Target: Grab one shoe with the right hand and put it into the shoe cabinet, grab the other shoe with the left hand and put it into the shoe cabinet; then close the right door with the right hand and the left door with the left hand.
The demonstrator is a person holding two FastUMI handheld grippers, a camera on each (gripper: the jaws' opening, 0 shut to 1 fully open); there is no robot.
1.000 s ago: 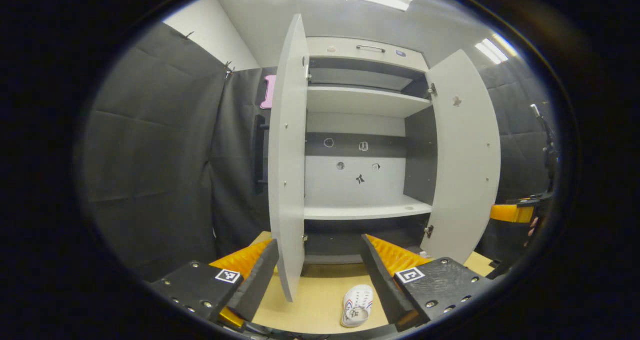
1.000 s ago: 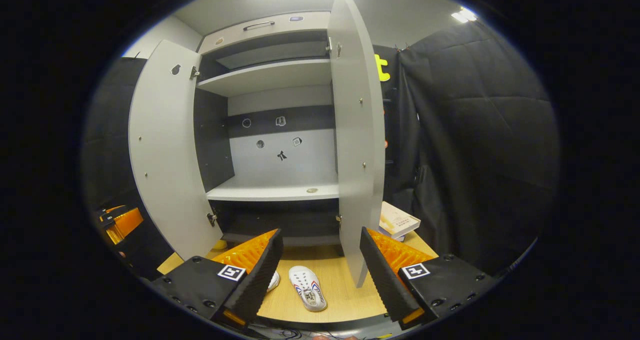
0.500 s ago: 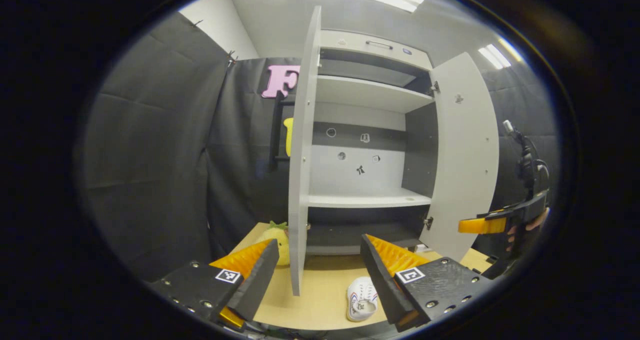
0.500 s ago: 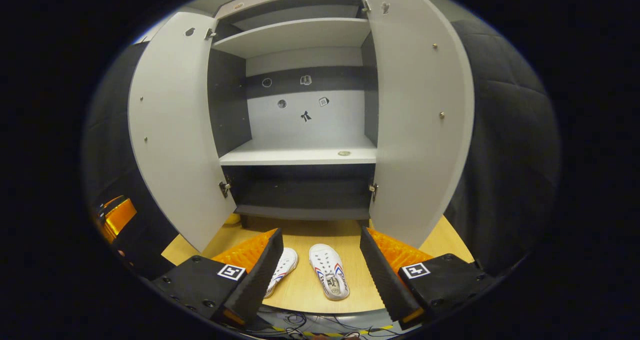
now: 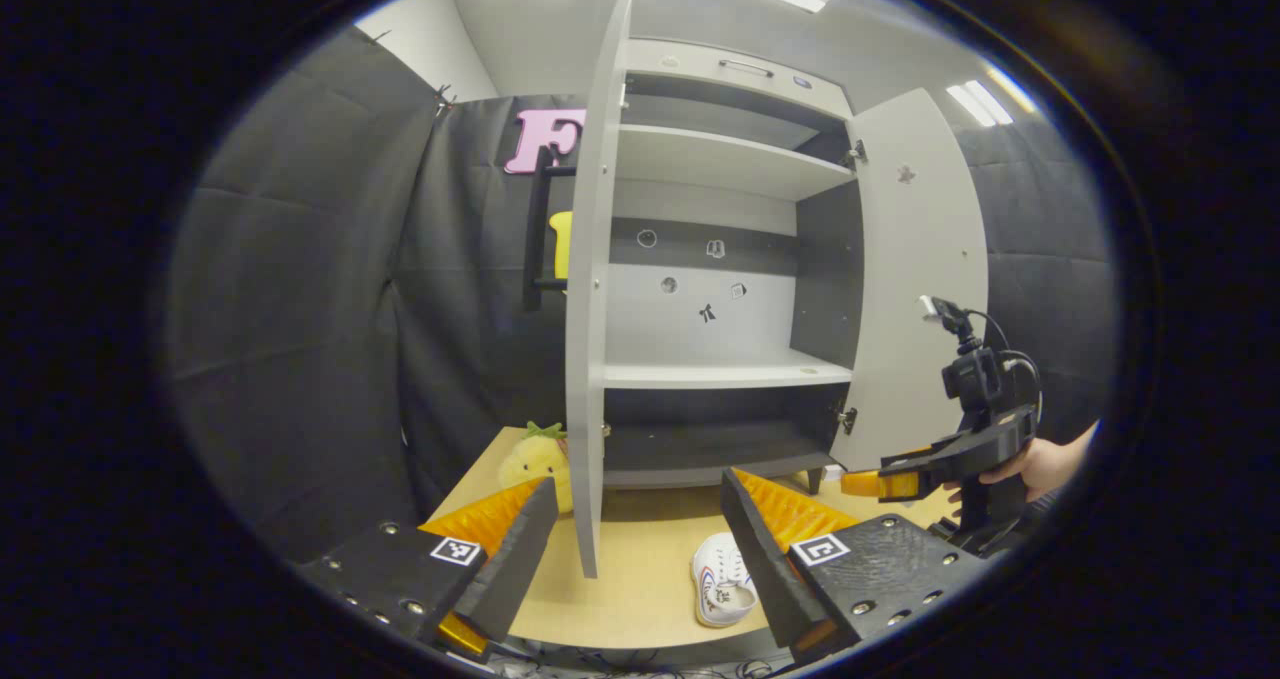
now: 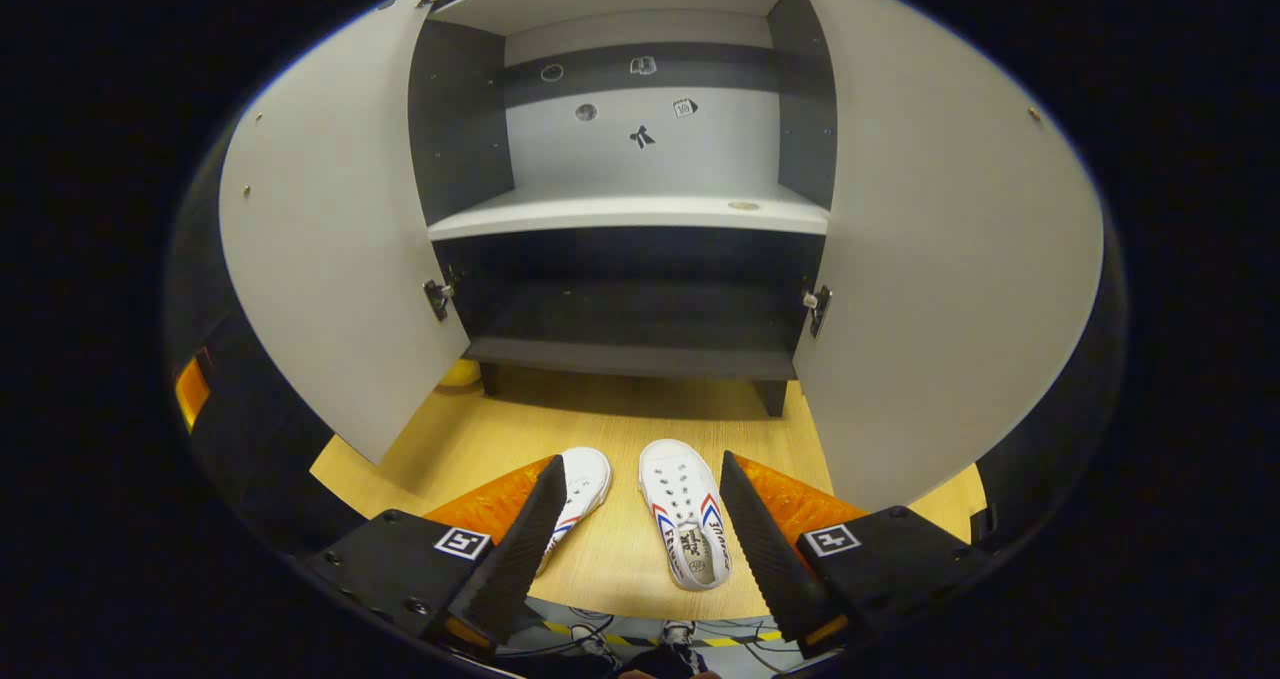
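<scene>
Both grippers' jaws wide, empty: right gripper (image 6: 635, 534) over 2 white lace-up shoes (image 6: 684, 524) on wood-grain table (image 6: 520, 429) w/ flat grey cabinet (image 6: 640, 214) doors open; left gripper (image 5: 635, 549) near left door (image 5: 588, 289)

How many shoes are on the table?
2. Both white shoes lie side by side on the wooden table in front of the open cabinet: the left shoe is partly behind a finger of the tongs, the right shoe is beside it.
</scene>
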